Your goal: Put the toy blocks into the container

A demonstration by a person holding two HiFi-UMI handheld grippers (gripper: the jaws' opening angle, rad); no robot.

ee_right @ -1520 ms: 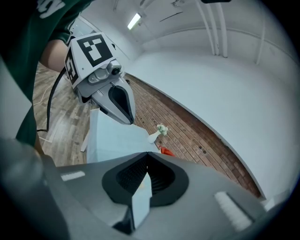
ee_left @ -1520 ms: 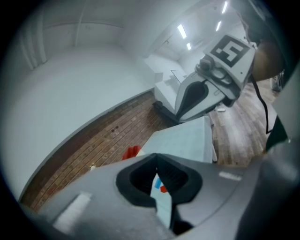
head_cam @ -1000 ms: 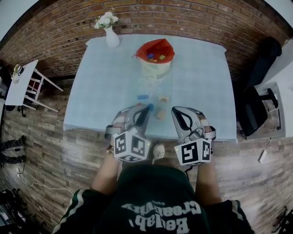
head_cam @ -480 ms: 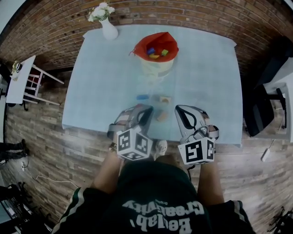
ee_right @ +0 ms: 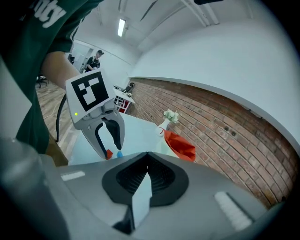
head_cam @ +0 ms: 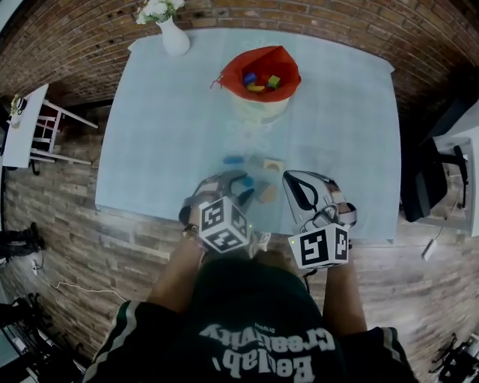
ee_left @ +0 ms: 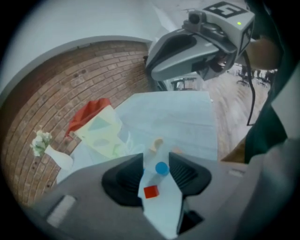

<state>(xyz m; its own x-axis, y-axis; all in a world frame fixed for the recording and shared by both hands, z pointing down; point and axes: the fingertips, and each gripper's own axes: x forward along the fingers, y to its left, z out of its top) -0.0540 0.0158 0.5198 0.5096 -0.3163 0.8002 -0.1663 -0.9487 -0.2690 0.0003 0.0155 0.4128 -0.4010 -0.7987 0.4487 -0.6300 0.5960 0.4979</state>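
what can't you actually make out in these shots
- Toy blocks in the red container: too small to count in the head view; the container's wall hides them in the left gripper view.
- Wooden block: hidden in the right gripper view behind the right gripper's own body.
- Flowers: cut by the head view's top edge.

Clear counter (head_cam: 150, 135) either side of container (head_cam: 258, 108); vase (head_cam: 174, 37) at far-left corner; loose blocks (head_cam: 233, 159) near front edge.
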